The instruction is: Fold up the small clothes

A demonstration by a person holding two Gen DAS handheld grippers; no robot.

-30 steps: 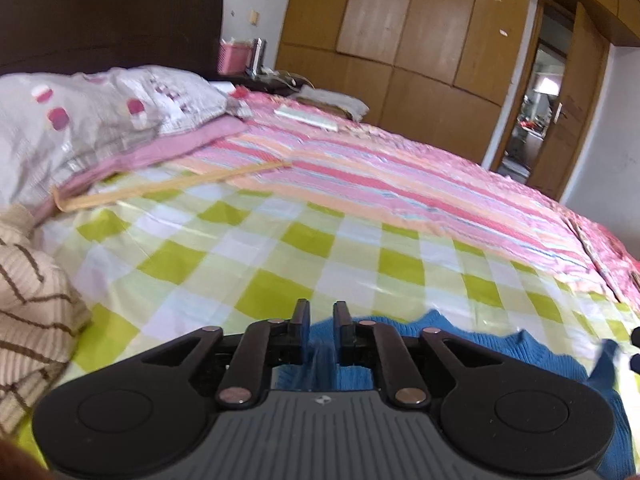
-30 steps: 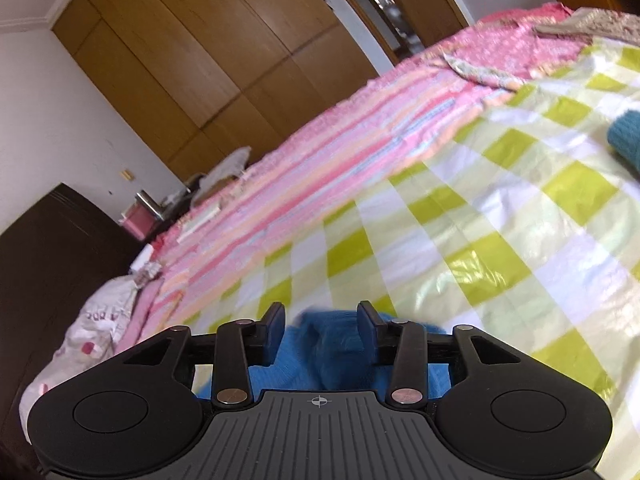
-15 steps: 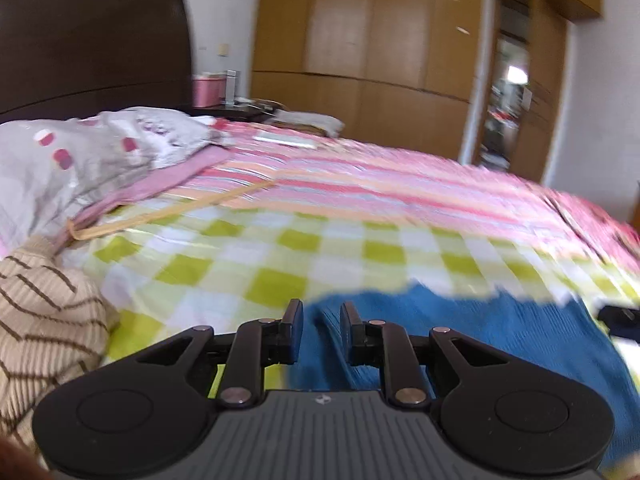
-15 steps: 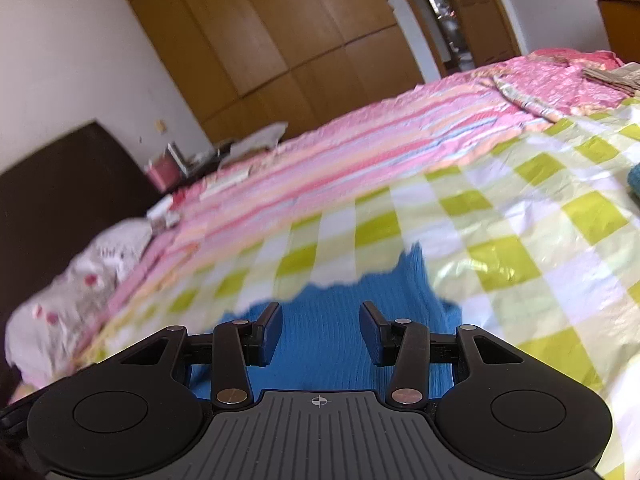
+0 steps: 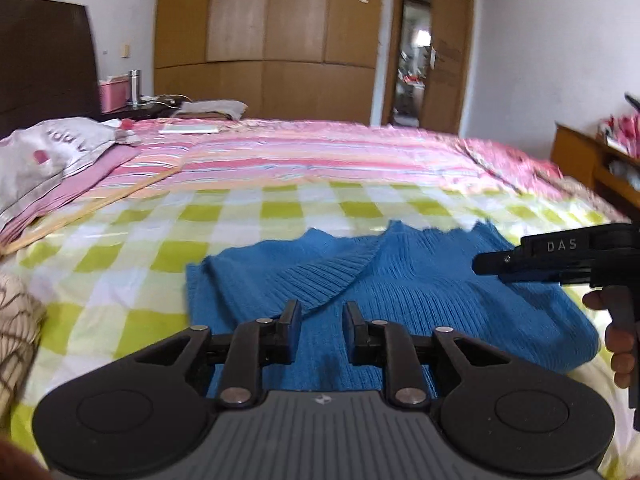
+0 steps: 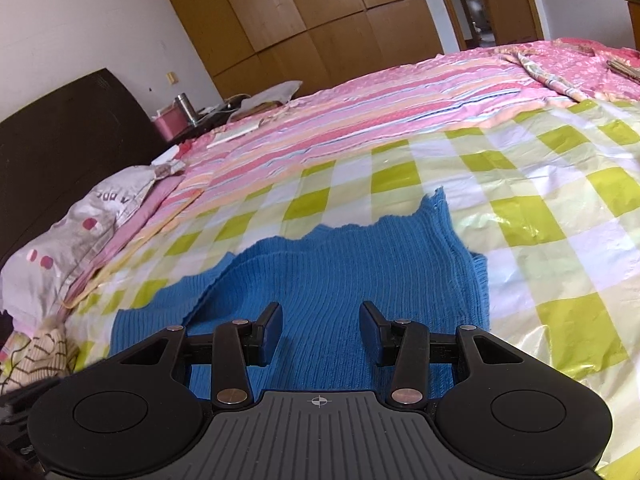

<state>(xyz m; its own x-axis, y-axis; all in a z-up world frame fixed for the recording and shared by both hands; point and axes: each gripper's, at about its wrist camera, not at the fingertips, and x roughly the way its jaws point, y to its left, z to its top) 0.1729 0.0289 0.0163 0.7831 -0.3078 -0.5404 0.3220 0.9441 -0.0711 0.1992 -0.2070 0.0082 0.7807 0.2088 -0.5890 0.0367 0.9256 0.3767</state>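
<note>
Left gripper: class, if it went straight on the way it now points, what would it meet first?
Most likely the blue knitted sweater lying on the checked sheet. The left gripper, its jaws opening with nothing clamped between them, points down at the folded-over ribbed part; depth is uncertain.

Blue sweater (image 5: 400, 280) on checked cover (image 5: 140, 248), left gripper (image 5: 322, 312) opening

Blue knitted sweater (image 5: 400, 280) lies low centre of the left wrist view on the green-and-white checked plastic sheet (image 5: 160, 248). Pink striped bedspread (image 5: 320, 156) runs behind. Grey patterned pillow (image 5: 52, 152) upper left, beige striped knit garment (image 5: 16, 320) lower left, brown wooden wardrobe (image 5: 280, 40) at top.
</note>
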